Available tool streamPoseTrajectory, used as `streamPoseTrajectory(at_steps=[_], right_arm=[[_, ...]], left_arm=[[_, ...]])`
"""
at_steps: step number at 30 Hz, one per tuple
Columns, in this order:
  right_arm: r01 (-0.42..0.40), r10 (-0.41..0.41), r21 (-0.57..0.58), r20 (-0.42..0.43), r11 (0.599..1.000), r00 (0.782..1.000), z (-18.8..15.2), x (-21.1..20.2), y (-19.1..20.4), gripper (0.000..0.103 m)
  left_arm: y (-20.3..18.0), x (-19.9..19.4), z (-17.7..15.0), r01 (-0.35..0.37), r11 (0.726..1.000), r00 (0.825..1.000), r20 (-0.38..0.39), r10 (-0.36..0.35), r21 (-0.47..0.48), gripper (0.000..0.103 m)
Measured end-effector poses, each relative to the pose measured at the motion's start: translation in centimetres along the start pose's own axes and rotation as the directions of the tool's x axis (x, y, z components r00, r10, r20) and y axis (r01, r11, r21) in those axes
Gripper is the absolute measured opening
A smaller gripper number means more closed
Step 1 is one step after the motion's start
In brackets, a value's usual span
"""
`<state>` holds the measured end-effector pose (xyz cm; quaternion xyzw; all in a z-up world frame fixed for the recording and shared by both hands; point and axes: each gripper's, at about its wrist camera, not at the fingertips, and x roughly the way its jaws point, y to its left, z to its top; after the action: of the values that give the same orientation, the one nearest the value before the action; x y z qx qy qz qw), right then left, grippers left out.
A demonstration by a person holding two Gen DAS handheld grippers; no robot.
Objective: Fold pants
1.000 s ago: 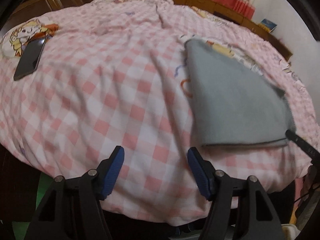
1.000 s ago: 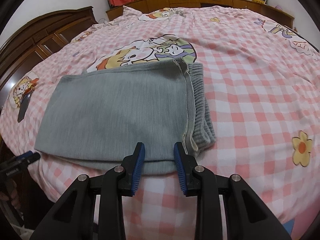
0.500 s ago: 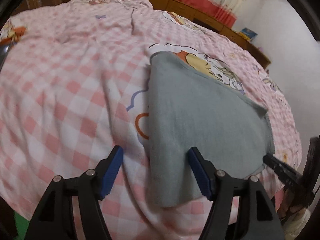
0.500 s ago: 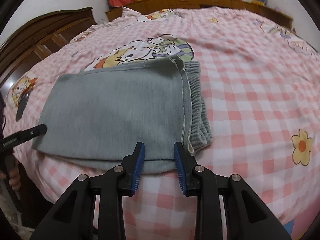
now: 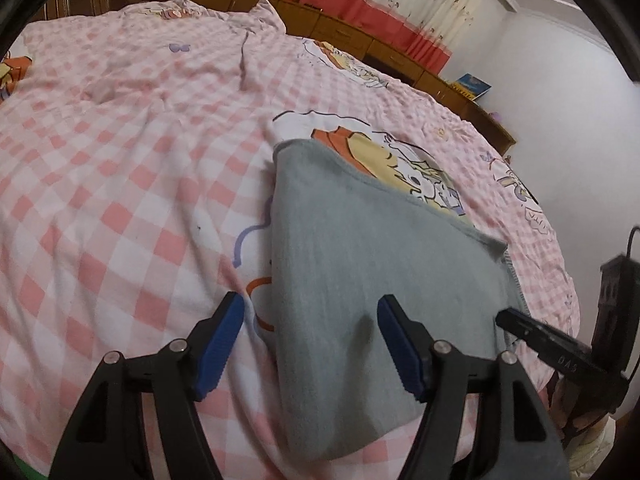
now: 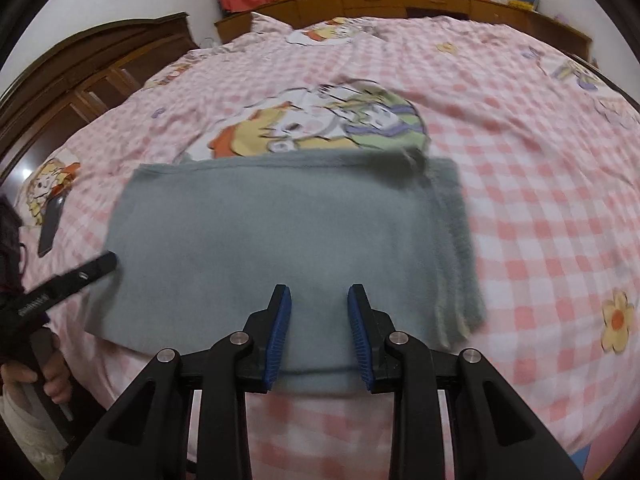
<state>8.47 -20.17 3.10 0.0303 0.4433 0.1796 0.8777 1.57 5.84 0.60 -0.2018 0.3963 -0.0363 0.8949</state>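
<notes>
We hold the left gripper (image 5: pixel 310 344) with its ribbed blue pads wide apart over the left end of the pants (image 5: pixel 360 248), and the right gripper (image 6: pixel 319 334), jaws apart and empty, over the near edge. The soft grey knit lies as a flat folded rectangle, ribbed waistband (image 6: pixel 456 240) at its right end, on the pink checked bedspread (image 6: pixel 540 200). We judge the next fold is being set up, which calls for closing both grippers on the left end's layers together.

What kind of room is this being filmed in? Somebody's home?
Most likely a home bedroom. Gray pants lie on a large bed with a pink checked cartoon bedspread, a dark wooden headboard stands at one side, and red-trimmed curtains hang above low wooden cabinets.
</notes>
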Motion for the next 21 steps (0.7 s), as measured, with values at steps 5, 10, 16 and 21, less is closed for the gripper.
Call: streamPoseTrajectory(at_steps=[5, 10, 16, 21], right_arm=[[-0.027, 0.027, -0.037, -0.011, 0.999, 1.0, 0.8, 1.2, 1.9, 0.031], [-0.01, 0.009, -0.048, -0.027, 0.999, 1.0, 0.1, 3.0, 2.1, 0.031], [-0.021, 0.02, -0.046, -0.032, 0.999, 0.999, 0.1, 3.5, 1.9, 0.031], [-0.006, 0.005, -0.048, -0.023, 0.999, 1.0, 0.1, 3.2, 2.3, 0.032]], left_arm=[[-1.8, -1.0, -0.2, 0.035, 0.995, 0.999, 0.018, -0.037, 0.095, 0.053], [-0.6, 0.3, -0.2, -0.034, 0.998, 0.999, -0.004, 0.035, 0.06, 0.054], [0.2, 0.6, -0.2, 0.078, 0.997, 0.997, -0.005, -0.078, -0.026, 0.055], [-1.2, 1.0, -0.4, 0.069, 0.997, 0.998, -0.004, -0.069, 0.015, 0.065]])
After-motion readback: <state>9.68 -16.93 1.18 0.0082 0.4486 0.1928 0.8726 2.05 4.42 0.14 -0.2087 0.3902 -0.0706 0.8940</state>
